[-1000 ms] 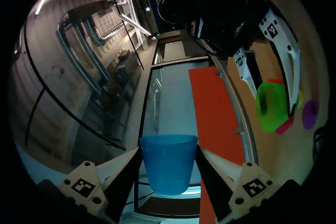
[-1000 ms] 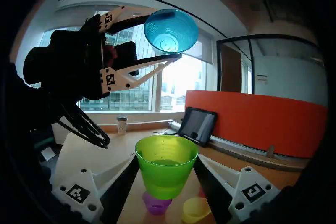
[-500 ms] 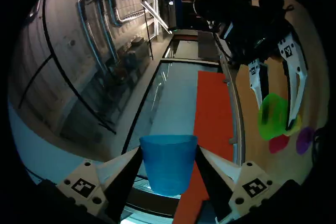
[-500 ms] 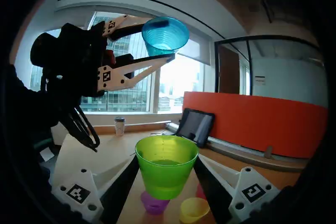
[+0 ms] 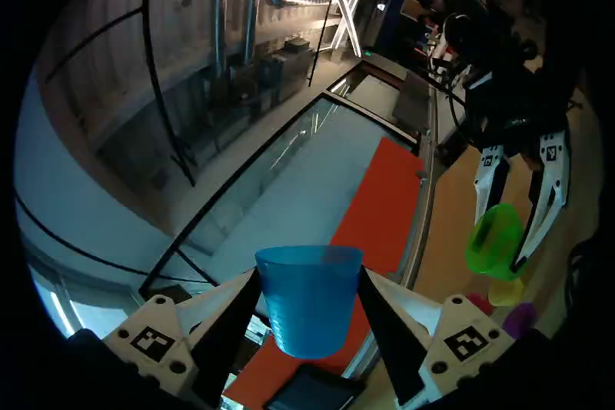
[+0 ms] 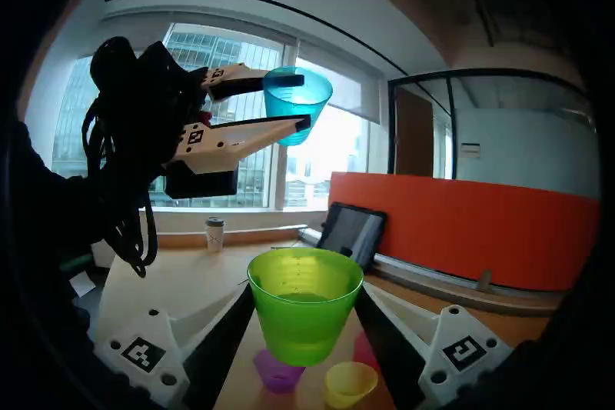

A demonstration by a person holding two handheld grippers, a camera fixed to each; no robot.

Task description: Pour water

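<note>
1. Left claw [image 5: 309,275] grips the blue cup [image 5: 307,306], held high, near upright.
2. Right claw [image 6: 305,291] grips the green cup [image 6: 305,318] above the desk [image 6: 177,279]; water sits inside.
3. Pouring seems done; setting cups down is probably what's left.

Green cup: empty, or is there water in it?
Partly filled. The right gripper view shows a liquid surface low inside the green cup, far below its rim.
</note>
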